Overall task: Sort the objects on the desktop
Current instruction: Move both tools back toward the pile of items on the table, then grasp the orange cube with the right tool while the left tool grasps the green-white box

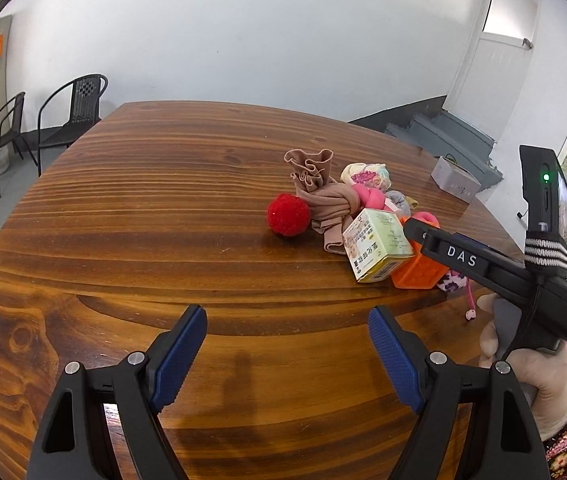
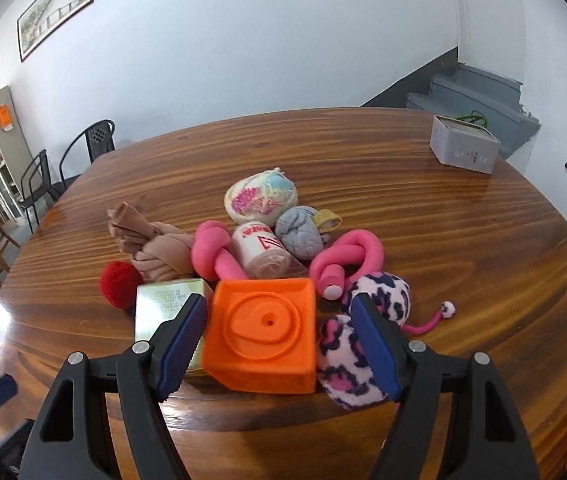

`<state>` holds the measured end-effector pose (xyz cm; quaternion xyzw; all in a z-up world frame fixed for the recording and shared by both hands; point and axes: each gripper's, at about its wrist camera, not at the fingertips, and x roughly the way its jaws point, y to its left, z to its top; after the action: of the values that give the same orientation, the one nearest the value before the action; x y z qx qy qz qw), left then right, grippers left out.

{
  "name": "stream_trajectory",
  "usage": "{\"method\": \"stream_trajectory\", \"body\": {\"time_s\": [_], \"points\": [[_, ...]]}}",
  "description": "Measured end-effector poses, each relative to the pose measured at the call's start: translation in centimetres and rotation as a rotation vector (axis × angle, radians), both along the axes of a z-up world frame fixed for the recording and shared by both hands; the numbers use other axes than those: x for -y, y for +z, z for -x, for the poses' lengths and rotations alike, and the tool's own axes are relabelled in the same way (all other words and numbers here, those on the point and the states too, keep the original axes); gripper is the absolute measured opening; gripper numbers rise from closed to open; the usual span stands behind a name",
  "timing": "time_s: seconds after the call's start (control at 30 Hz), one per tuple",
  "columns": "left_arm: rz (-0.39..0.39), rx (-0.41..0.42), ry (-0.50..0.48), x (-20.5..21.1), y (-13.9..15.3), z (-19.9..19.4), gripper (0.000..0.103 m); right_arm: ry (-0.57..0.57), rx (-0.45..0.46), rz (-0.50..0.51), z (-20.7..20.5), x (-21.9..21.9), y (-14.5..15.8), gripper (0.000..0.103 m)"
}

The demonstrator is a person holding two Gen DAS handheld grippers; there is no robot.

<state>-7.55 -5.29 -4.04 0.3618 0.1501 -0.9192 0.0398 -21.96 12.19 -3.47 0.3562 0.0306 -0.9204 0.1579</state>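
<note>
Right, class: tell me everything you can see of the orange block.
The orange block is a soft-looking, rubbery cube with rounded edges. Its top face bears a raised ring with a small hole in it; the side in the left wrist view has a grid of square dimples. It sits slightly tilted on the table, at the near edge of the pile, against the box and beside the spotted plush, between the right gripper's open jaws, not yet gripped.
</note>
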Motion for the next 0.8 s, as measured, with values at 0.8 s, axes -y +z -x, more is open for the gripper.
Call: {"method": "stream_trajectory", "body": {"time_s": [0.8], "points": [[0.011,-0.021,-0.011,-0.1,0.3,0.0,0.085,0.073,-0.044,-0.081,-1.4,-1.3,-0.4,0.077]]}}
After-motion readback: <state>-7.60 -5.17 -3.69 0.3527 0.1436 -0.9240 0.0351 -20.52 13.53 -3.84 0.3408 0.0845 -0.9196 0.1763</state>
